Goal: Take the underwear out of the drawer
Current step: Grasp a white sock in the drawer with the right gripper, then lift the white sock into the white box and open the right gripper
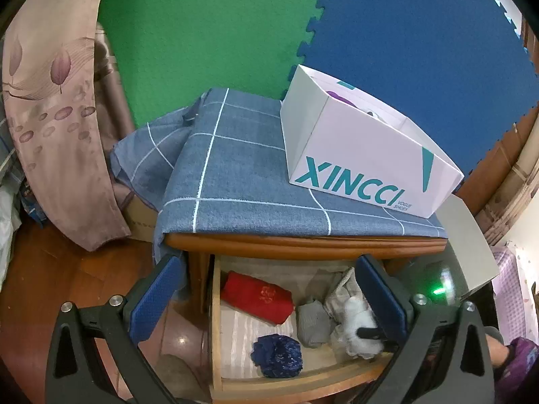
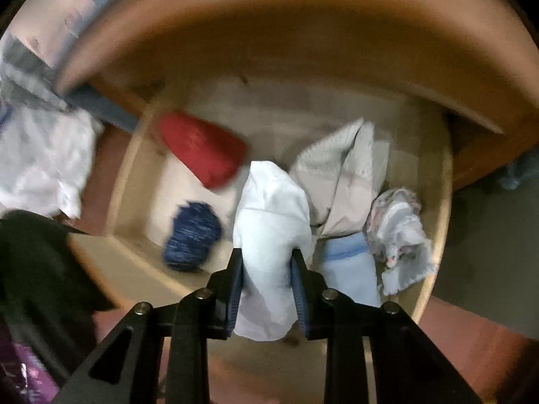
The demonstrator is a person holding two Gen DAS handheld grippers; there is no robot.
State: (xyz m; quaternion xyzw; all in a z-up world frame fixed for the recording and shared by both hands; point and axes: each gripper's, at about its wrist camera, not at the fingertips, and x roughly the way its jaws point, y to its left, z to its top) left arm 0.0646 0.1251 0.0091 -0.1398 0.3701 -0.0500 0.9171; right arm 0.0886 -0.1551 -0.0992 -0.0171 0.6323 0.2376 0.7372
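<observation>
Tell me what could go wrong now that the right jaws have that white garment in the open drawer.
1. The right gripper pinches only a bunched fold of the white garment, so it might slip free on lifting.
2. The grey cloth lies against that garment and may drag out too.
3. The drawer sits under the cabinet's overhanging top; a steep lift could snag there.

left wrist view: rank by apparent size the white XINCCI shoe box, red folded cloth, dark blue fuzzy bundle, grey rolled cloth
1. White XINCCI shoe box, largest by far.
2. Red folded cloth.
3. Dark blue fuzzy bundle and grey rolled cloth: look alike, so unranked; the bundle lies nearer the camera.
</observation>
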